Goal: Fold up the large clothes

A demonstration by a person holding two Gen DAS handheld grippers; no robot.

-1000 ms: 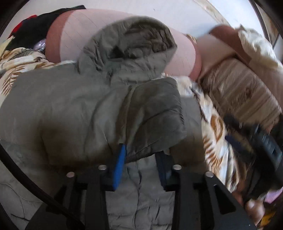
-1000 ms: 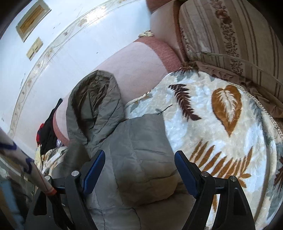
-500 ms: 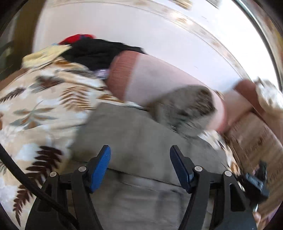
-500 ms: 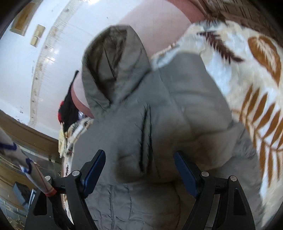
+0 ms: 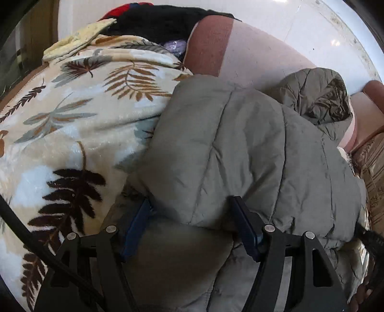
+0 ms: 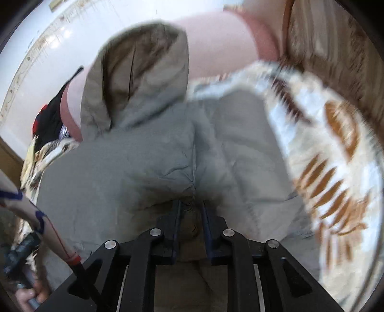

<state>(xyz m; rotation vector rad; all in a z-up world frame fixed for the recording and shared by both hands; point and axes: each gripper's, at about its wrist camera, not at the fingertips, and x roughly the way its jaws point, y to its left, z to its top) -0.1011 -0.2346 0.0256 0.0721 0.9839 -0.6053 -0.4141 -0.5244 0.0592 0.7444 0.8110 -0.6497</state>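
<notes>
1. Far left, a leaf-print fleece blanket [image 5: 72,134] covered the sofa, with a heap of dark clothes [image 5: 153,21] piled behind it.
2. The left gripper [image 5: 192,223] had its jaws spread wide, straddling a folded edge of the grey-green puffer jacket [image 5: 240,148] without squeezing it.
3. The jacket lay across the blanket, its hood [image 6: 136,79] resting up against the pink cushion [image 6: 216,43].
4. The right gripper [image 6: 190,211] was closing its jaws, pinching a bunched fold of the jacket along a seam.

Wrist views, steeply down, close, sharing jacket [image 5: 240,144]
</notes>
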